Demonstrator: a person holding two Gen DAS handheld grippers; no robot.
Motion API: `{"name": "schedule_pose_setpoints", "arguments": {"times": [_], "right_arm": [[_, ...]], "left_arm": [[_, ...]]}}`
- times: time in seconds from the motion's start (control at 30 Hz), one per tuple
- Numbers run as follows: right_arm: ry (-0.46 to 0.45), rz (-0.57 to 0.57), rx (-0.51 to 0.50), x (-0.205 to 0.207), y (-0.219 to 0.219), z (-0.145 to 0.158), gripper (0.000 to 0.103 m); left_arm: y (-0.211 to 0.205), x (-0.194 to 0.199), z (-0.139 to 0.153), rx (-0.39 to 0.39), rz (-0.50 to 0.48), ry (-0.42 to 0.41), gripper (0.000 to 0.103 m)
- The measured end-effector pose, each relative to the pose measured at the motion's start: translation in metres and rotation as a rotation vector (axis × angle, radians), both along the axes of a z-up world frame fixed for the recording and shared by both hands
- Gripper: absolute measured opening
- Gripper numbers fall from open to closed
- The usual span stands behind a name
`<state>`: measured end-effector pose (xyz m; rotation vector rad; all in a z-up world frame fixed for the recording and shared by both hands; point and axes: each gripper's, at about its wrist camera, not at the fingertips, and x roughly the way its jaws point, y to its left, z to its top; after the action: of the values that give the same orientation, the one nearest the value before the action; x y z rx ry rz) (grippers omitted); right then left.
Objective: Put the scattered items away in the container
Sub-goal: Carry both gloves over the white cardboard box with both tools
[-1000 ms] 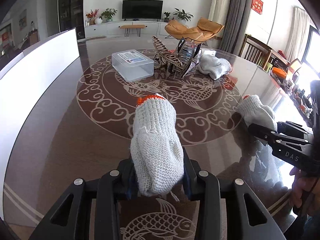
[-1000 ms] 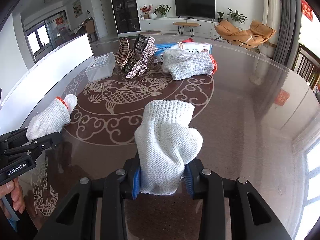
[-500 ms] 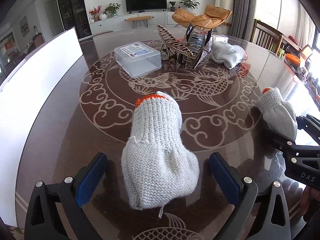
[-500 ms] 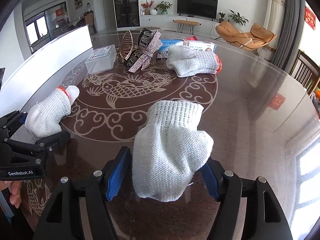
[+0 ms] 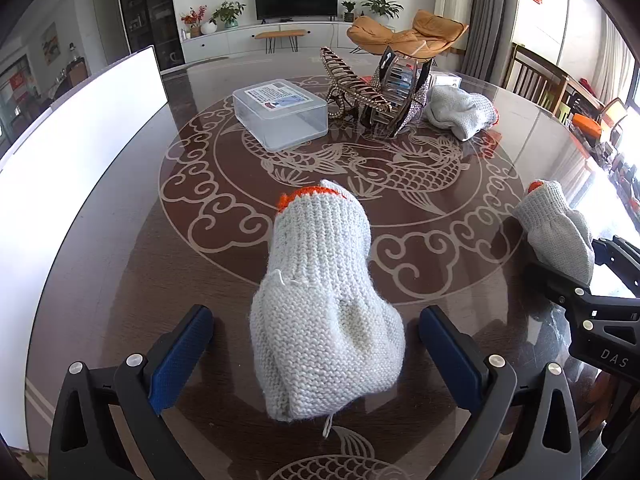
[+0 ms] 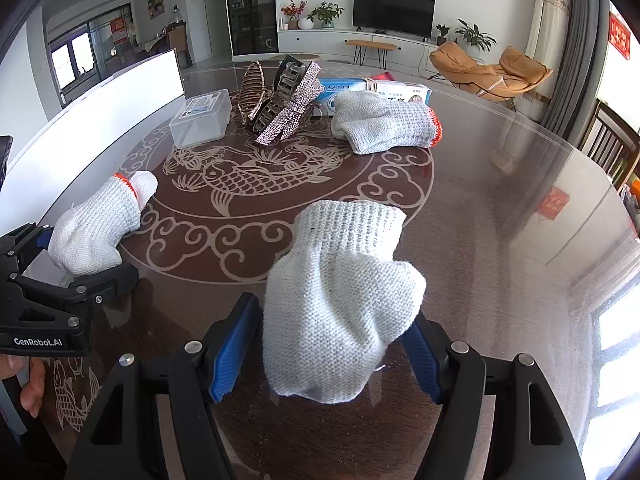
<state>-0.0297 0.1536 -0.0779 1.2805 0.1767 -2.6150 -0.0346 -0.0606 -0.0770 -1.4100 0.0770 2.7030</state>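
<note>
- Since 1 s ago: both tools went from clamped on their gloves to spread apart; each glove now lies loose on the table (image 5: 100, 248).
- Left tool (image 5: 316, 340): wide open, blue pads well clear of the grey glove (image 5: 320, 300) on both sides. Glove sits between the fingers, orange cuff pointing away toward table centre.
- Right tool (image 6: 332, 344): also open but narrower, pads just beside the white glove (image 6: 340, 300) w/ a small gap each side. Cuff faces away from the tool.
- Each tool also shows at the edge of the other's view, w/ its own glove in front of it.
- Third glove (image 6: 384, 124), orange-trimmed, lies further off near the far side, just in front of a blue and white box (image 6: 376, 90).
- Clear plastic box (image 5: 280, 114), lid on w/ label, sits left of centre on the far half of the table, well apart from both near gloves.
- Between clear box and third glove: two big hair clips, one gold (image 5: 352, 80), one rhinestone (image 5: 400, 92), leaning on each other.
- White board (image 5: 80, 148) stands along the table's left edge.
</note>
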Motion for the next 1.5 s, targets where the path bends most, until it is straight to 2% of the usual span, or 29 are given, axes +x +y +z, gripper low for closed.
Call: {"name": "schedule_pose_setpoints", "arguments": {"times": [0.87,0.9,0.93,0.97,1.0,1.1,1.2,1.27,1.4,1.5], "right_arm": [[-0.002,-0.003,-0.003,-0.001,0.001,0.000,0.072],[-0.002,-0.002,-0.001,0.000,0.000,0.000,0.070],[0.001,-0.013,0.007,0.001,0.000,0.001,0.068],[0.013,-0.027,0.004,0.003,0.002,0.003,0.038],[0.017,-0.046,-0.004,0.006,0.004,0.005,0.027],[-0.003,-0.086,-0.098,0.021,0.014,0.010,0.027],[0.010,-0.084,-0.180,0.041,0.015,0.021,0.027],[-0.018,-0.060,-0.216,0.050,0.007,0.021,0.027],[-0.096,0.040,-0.241,0.059,-0.033,0.013,0.027],[-0.116,0.145,-0.251,0.060,-0.077,0.022,0.027]], "left_arm": [[0.000,0.001,0.002,0.000,0.005,-0.005,0.103],[-0.001,0.001,0.002,0.000,0.015,-0.003,0.100],[-0.002,0.004,0.006,0.006,0.024,0.026,0.067],[-0.004,0.007,0.010,0.017,0.021,0.047,0.045],[-0.006,0.010,0.012,0.027,0.015,0.043,0.031],[-0.021,0.022,0.016,0.151,0.016,0.016,0.030],[-0.022,0.041,0.022,0.218,-0.009,-0.005,0.030],[-0.023,0.053,0.024,0.261,-0.022,-0.023,0.030],[-0.041,0.070,0.039,0.338,-0.011,-0.028,0.030],[-0.080,0.083,0.067,0.367,0.041,0.022,0.030]]}}
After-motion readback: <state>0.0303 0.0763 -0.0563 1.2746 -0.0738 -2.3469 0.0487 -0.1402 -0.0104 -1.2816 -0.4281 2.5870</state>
